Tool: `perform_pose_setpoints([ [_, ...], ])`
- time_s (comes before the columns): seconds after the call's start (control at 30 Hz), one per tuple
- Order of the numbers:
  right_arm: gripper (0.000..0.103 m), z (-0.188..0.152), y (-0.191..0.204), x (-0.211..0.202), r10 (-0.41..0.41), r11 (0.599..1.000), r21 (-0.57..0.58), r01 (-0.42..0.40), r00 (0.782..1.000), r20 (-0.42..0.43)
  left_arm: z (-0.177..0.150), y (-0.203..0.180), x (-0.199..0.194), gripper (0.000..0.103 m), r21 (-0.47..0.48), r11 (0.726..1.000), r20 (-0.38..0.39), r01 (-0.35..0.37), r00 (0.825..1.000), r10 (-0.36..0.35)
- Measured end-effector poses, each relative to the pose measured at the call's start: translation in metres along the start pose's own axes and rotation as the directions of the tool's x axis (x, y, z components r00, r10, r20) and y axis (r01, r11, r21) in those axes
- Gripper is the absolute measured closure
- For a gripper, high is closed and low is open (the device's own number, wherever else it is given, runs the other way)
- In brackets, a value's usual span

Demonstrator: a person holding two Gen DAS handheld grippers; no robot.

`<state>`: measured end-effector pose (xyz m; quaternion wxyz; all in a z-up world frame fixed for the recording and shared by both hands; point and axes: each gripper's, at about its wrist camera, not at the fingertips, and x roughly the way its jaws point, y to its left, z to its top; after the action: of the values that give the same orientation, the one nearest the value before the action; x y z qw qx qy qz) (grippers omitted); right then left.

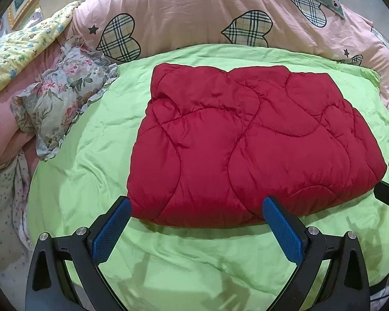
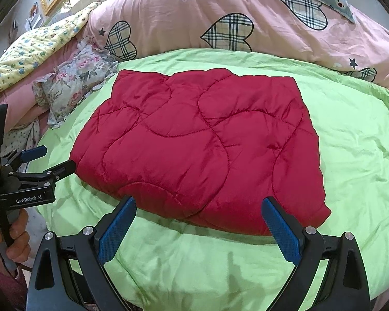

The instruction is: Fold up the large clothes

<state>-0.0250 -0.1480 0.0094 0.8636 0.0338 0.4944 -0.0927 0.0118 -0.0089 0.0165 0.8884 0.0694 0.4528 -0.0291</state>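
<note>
A folded red quilted garment lies flat in the middle of a green sheet spread over a bed, its near edge facing the two handheld grippers. The left gripper hovers just short of the garment's near left corner, jaws wide apart and empty. The right gripper hangs over the near edge further right, jaws likewise spread, gripping nothing. In the right wrist view, a person's hand grasps the left gripper's handle. A pink duvet with plaid hearts is bunched along the far edge of the bed, and a floral ruffled pillow sits at the far left corner, beside a yellow printed quilt.
</note>
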Motion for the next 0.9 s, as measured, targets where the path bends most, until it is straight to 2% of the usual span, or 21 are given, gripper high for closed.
perform_pose_setpoints([
  [0.9,0.005,0.027,-0.012,0.022,0.007,0.999,0.031,-0.007,1.0,-0.01,0.017,-0.003,0.026,0.001,-0.011,1.0,-0.013,0.001,1.0,-0.001],
])
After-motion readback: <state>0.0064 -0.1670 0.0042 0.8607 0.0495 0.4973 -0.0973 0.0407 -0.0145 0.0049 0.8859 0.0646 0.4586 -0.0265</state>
